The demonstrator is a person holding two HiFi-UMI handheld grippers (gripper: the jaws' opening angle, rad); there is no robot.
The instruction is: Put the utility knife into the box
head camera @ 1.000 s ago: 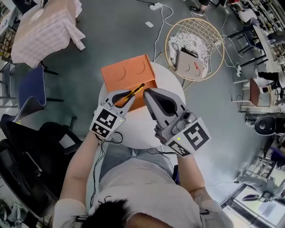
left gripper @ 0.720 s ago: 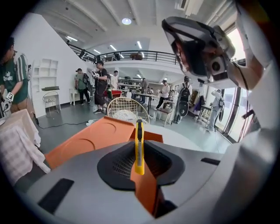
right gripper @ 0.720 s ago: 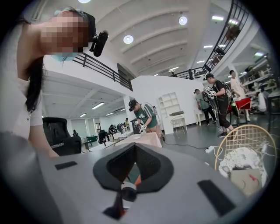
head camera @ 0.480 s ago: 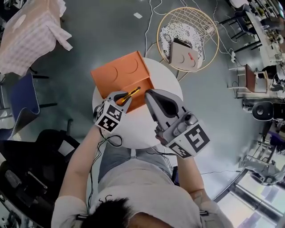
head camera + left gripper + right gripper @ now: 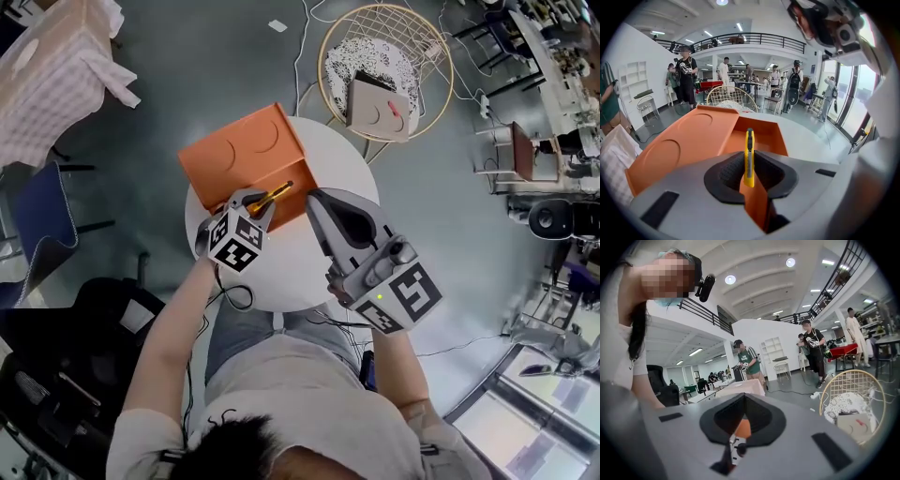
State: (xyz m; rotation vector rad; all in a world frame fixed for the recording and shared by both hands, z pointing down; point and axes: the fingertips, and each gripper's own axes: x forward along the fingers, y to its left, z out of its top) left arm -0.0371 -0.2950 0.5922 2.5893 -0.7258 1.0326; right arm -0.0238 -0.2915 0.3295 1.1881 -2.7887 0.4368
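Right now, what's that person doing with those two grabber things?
A person holds a gripper in each hand over a round white table. The left gripper is shut on a yellow utility knife, poised above the open orange box, not yet let go. The right gripper is shut with nothing in it, beside the box.

On the table (image 5: 291,274), the box (image 5: 239,155) lies far-left; the utility knife (image 5: 275,194) hangs over its open compartment.

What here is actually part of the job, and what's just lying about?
Part of the job:
utility knife, clamped in the left gripper
orange box

Just lying about:
wire chair
cloth-covered table
blue chair
right gripper, shut, holds nothing
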